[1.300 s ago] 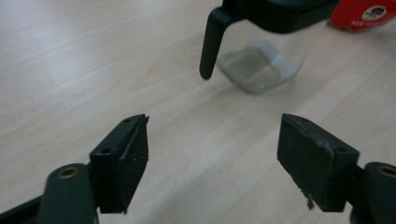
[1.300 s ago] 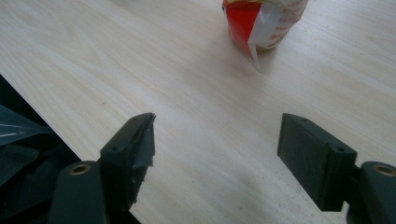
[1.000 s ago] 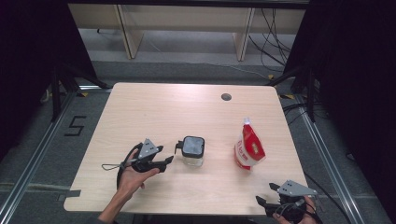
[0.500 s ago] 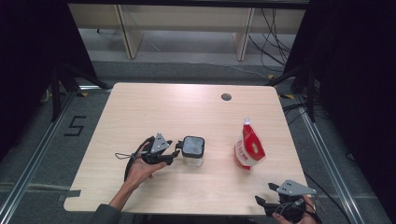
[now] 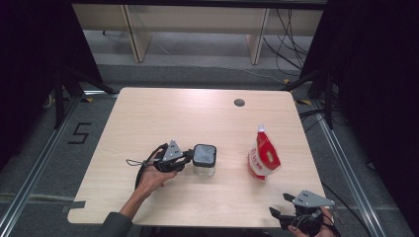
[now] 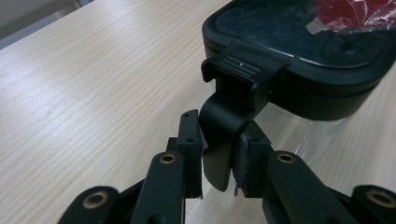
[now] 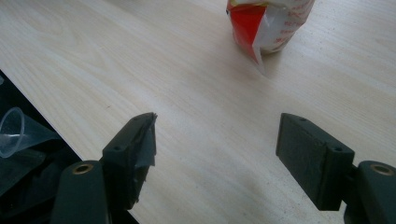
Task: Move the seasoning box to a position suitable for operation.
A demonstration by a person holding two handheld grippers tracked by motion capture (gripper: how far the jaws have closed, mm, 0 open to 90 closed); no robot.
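Clear container [image 5: 204, 168] with black lid [image 5: 204, 155] stands upright on the table [image 5: 148, 118], left of centre, near the front half. Long axis vertical, lid facing up. Lid's latch flap [image 6: 223, 135] hangs down the container's side and points toward the left gripper [image 5: 187, 159].

Left gripper lies roughly level, aimed rightward at the container in the high view. Its jaws have just been closing; in the left gripper view the pads sit on both faces of the latch flap, pinching it.

Right gripper [image 5: 278, 216] sits at the table's front right corner, jaws spread wide, nothing between them. Red-and-white pouch [image 5: 263, 157] stands upright ahead of it, well apart from the container.
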